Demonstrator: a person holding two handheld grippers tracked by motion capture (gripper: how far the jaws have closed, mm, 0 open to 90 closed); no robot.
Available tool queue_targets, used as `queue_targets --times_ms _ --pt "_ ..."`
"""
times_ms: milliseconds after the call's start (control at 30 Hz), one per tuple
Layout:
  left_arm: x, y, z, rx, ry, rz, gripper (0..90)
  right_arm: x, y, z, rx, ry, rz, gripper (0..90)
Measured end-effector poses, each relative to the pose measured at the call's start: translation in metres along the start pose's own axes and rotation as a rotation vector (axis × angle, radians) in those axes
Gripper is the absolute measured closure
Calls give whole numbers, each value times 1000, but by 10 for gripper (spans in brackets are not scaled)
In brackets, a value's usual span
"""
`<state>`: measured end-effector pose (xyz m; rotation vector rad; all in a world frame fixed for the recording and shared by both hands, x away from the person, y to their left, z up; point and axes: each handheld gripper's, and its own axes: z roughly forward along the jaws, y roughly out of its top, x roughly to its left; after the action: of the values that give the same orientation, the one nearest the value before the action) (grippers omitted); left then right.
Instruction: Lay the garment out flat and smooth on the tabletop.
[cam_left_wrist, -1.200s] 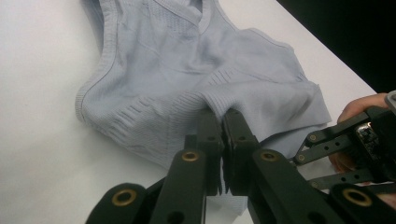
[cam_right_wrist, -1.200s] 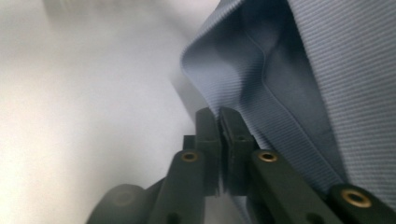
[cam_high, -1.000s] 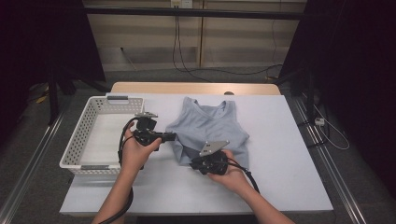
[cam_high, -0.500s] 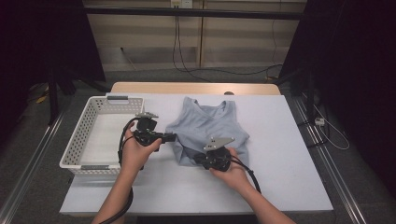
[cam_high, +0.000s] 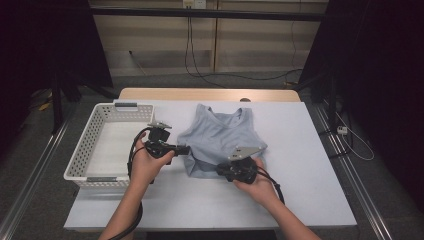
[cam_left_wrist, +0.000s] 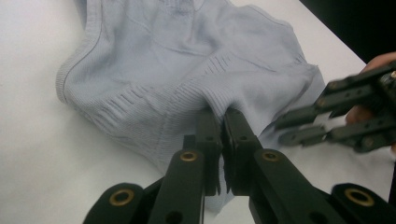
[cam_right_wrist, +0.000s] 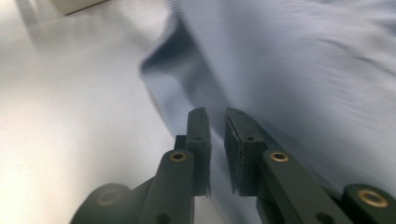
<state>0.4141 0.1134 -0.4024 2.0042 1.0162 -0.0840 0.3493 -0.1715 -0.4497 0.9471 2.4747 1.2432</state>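
Observation:
A light blue-grey sleeveless top (cam_high: 220, 132) lies crumpled on the white table (cam_high: 305, 195). My left gripper (cam_high: 186, 149) is at the top's left edge and is shut on a fold of the ribbed fabric (cam_left_wrist: 177, 60), which bunches at its tips (cam_left_wrist: 222, 116). My right gripper (cam_high: 221, 171) is at the top's near hem. Its jaws have just been opening and stand a narrow gap apart (cam_right_wrist: 217, 119). The blurred fabric (cam_right_wrist: 303, 70) lies beyond them, not pinched. From the left gripper view, the right gripper (cam_left_wrist: 282, 131) points at the hem with nothing between its jaws.
A white lattice basket (cam_high: 82, 150) stands at the table's left side, just beyond my left hand. A wooden board edge (cam_high: 210, 94) runs along the table's far side. Cables trail from both grippers toward the near edge.
My right hand has moved slightly to the right and away from me along the hem. The left hand has kept its place and its grip on the fabric.

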Motion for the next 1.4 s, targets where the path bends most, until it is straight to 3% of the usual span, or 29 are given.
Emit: queue_targets --times_ms 267,467,567,800,900,967,1000,1100,1233,1400 --pt "-1 -1 3 1 3 3 848 -22 -16 -37 -25 -90 52 745" --pt "-2 -1 3 1 8 9 819 -33 -29 -63 -33 -178 54 707" --pt "-3 -2 4 3 7 13 790 -39 -38 -72 -27 -200 72 700" --pt "-4 -3 4 22 12 20 752 -45 -59 -74 41 -263 105 655" --pt "-7 -4 4 25 27 28 689 -47 -63 -71 62 -261 119 684" --pt "-7 -5 3 28 35 38 639 -48 -63 -71 59 -231 119 846" --pt "-8 -5 3 31 41 38 607 -49 -62 -71 65 -226 114 879" --pt "-8 -5 -1 32 65 45 476 -52 -61 -71 67 -218 119 900" --pt "-8 -5 -7 15 78 41 372 -54 -60 -76 78 -240 104 900" --pt "-6 -8 -7 22 119 36 312 -62 -65 -89 69 -250 129 900"
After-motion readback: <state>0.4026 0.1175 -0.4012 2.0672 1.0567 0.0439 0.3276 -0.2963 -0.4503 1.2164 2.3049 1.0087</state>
